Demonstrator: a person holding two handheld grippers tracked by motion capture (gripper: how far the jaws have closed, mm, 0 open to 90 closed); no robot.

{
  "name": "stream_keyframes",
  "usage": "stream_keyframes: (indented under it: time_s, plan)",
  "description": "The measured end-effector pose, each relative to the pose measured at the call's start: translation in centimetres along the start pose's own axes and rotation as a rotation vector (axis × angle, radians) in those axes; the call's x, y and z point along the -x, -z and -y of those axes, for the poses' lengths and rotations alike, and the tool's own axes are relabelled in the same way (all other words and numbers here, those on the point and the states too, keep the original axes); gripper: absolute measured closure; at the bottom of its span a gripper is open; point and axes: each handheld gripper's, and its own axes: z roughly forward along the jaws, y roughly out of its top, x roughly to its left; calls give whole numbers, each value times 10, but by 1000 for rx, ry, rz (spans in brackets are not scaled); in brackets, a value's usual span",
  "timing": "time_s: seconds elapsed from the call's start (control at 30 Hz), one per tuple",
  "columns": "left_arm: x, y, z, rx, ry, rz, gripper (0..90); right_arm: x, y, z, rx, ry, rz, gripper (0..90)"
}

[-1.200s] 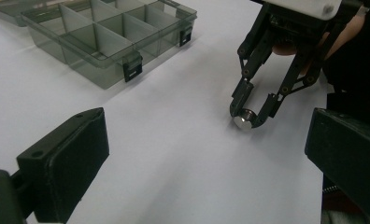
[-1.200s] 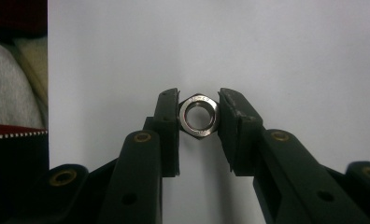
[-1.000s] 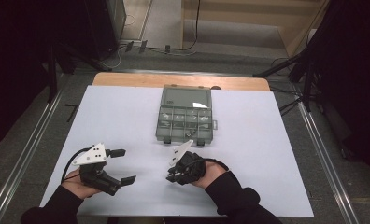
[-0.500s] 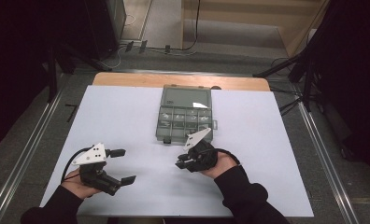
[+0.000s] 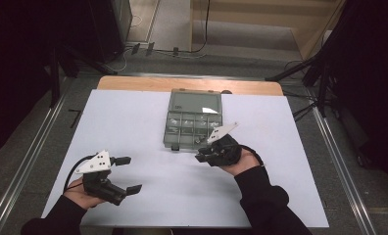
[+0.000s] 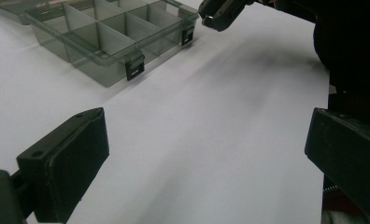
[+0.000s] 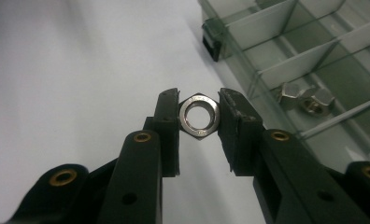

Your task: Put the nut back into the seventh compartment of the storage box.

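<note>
The right tongs, clamped on a nut, have the box at two o'clock; left tongs apart.

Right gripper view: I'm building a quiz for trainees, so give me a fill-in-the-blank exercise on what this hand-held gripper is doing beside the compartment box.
1. The right hand-held gripper is shut on a shiny steel hexagonal ____.
2. The clear grey plastic compartment box rests on a ____ table cover.
3. One compartment of that box already holds loose steel nuts, and its lid is ____.
4. The left hand-held gripper has its jaws ____ with nothing between them.

Missing words: nut; white; open; open
</note>
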Motion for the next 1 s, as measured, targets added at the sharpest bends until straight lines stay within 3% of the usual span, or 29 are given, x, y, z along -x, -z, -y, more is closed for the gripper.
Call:
stream_keyframes:
  time_s: [0.67,1.0]
  plan:
    - [-7,-4,1,-18,13,-5,0,49,-7,-17,53,-60,88,717]
    - [-5,-9,-2,-27,1,3,0,59,-18,-15,57,-97,99,716]
